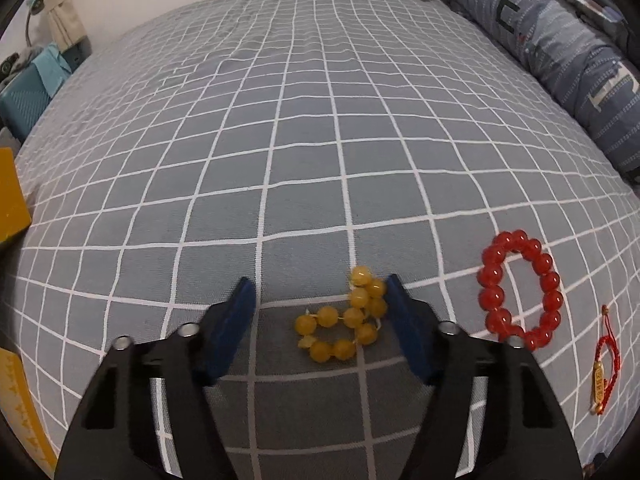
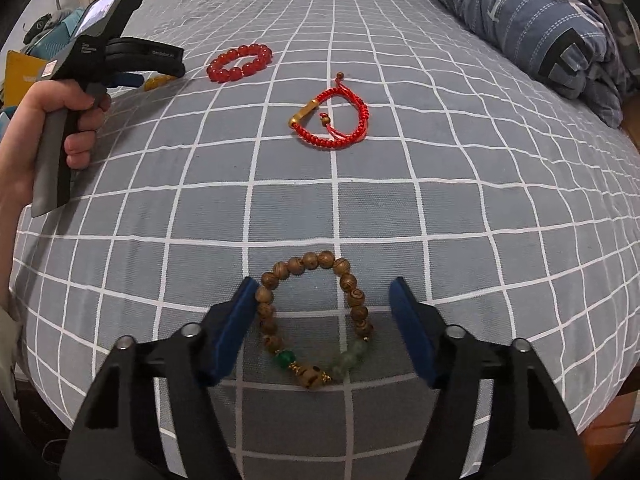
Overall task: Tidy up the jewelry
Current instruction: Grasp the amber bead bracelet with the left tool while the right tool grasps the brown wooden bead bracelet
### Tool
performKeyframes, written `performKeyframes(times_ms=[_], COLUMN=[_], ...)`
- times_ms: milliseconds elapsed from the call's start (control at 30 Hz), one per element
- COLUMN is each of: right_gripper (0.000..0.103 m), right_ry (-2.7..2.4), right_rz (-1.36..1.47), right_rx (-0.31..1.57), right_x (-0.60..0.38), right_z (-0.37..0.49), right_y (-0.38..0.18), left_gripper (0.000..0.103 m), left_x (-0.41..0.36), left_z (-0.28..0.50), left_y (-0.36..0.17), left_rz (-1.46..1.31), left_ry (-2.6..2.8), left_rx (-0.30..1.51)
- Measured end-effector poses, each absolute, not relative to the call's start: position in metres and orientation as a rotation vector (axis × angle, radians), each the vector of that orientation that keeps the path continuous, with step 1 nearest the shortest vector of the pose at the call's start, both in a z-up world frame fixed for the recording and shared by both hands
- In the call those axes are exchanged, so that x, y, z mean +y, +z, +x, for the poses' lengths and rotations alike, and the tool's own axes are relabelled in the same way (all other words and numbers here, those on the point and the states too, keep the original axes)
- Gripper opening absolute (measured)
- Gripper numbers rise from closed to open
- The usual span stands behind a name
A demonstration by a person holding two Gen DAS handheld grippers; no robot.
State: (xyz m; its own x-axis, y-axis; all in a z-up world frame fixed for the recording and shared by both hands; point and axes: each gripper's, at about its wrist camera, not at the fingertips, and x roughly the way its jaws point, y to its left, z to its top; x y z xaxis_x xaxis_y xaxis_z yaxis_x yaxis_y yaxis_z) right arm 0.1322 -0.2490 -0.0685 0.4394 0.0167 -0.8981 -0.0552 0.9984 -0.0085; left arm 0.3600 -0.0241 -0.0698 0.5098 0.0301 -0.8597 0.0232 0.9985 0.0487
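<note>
In the left wrist view my left gripper (image 1: 320, 292) is open over a crumpled yellow bead bracelet (image 1: 344, 320) lying on the checked bedsheet (image 1: 300, 140); the beads lie between the fingers, close to the right one. A red bead bracelet (image 1: 520, 290) and a red cord bracelet with a gold charm (image 1: 604, 364) lie to the right. In the right wrist view my right gripper (image 2: 322, 294) is open around a brown wooden bead bracelet (image 2: 316, 320) with green beads. The red cord bracelet (image 2: 332, 116) and red bead bracelet (image 2: 240, 63) lie beyond, with the left gripper (image 2: 132, 79) at far left.
A rolled blue quilt (image 1: 560, 52) lies along the right side of the bed. A yellow box (image 1: 12, 196) stands at the left edge, with a teal case (image 1: 24, 104) behind it. The bed's near edge drops off below the right gripper.
</note>
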Motion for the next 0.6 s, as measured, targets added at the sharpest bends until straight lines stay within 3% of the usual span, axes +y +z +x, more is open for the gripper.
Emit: performKeyframes(times_ms=[200,300,333,400,600], right_gripper=[0.033,0.015,0.014,0.008,0.008], right_ry=[0.038,0.026,0.025,0.019,0.010], right_rz=[-0.048,-0.048,-0.046,-0.044,-0.046], right_rx=[1.104,1.098,1.096,1.088,1.076], right_x=[-0.248,-0.247,-0.247,-0.247,-0.246], right_z=[0.131,0.132,0.132,0.133,0.133], right_y=[-0.065,-0.064,-0.064,-0.063,-0.062], left_gripper=[0.044,0.030,0.019,0.009,0.009], left_x=[-0.025,-0.021,-0.020,-0.015,-0.017], left_z=[0.352,0.351,0.352,0.354,0.353], left_y=[-0.067,-0.066,-0.066,-0.064,-0.064], left_rz=[0.077,0.082,0.077,0.039,0.058], left_ry=[-0.012,-0.006,-0.005,-0.028,-0.021], left_rx=[1.040,1.039,1.038,1.043,1.031])
